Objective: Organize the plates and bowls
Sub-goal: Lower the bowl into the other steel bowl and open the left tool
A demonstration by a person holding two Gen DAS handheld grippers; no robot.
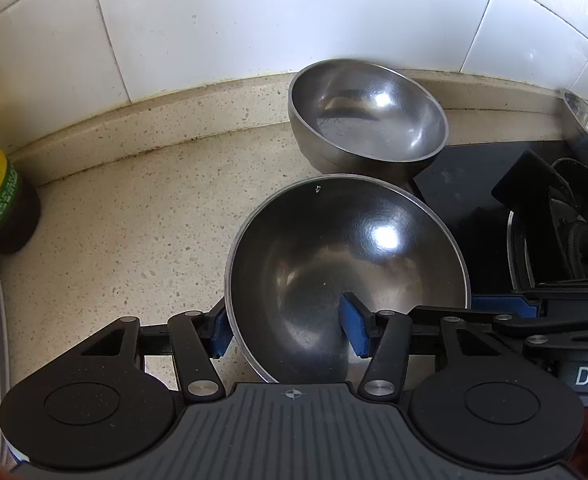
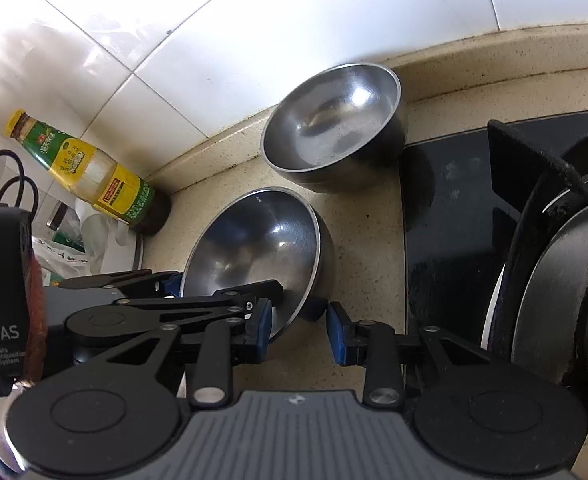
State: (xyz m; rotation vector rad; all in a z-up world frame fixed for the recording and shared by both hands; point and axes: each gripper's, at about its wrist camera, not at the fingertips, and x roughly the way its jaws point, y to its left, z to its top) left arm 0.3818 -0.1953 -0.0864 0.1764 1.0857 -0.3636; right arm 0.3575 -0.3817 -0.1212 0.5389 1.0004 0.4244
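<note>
Two steel bowls stand on the speckled counter. The near bowl (image 1: pixel 345 272) lies between my left gripper's (image 1: pixel 288 330) fingers: the left pad is outside its wall, the right pad (image 1: pixel 353 326) inside, with a gap to the rim, so the gripper is open. The far bowl (image 1: pixel 367 114) stands by the tiled wall. In the right wrist view the near bowl (image 2: pixel 258 252) is just ahead of my right gripper (image 2: pixel 299 332), which is open and empty around the bowl's right rim; the left gripper (image 2: pixel 166 300) reaches in from the left. The far bowl (image 2: pixel 333 136) is behind.
A sauce bottle (image 2: pixel 94 172) stands in the left corner by the wall. A black gas hob (image 2: pixel 453 208) with a pan support and a dark pan (image 2: pixel 565 300) lies to the right. A steel plate edge (image 1: pixel 585 128) leans at the far right.
</note>
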